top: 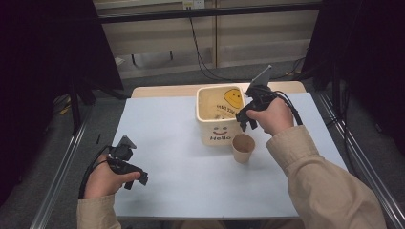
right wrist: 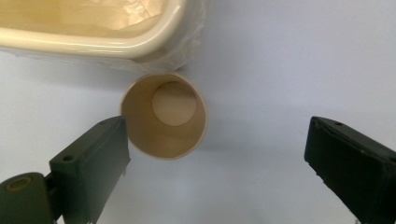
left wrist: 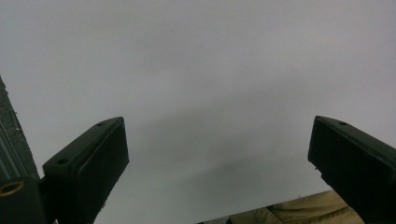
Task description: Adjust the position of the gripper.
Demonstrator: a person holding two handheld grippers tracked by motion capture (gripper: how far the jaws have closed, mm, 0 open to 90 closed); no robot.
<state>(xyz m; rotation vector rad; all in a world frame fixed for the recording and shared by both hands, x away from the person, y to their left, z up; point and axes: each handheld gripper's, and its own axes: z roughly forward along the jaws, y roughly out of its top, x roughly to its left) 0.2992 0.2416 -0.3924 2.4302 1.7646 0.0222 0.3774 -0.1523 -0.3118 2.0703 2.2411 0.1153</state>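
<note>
Both hand-held grippers, left (top: 136, 180) and right (top: 247, 125), gape above paper cup (top: 243, 147).

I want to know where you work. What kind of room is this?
Probably a lab or test room: a white-covered table between metal rails, loose black cables along the wall, and a person's hand-held black gripper above a brown paper cup.

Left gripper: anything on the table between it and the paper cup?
No. In the high view, bare white table cover runs from the left gripper to the paper cup. The cream bin stands behind that line.
</note>
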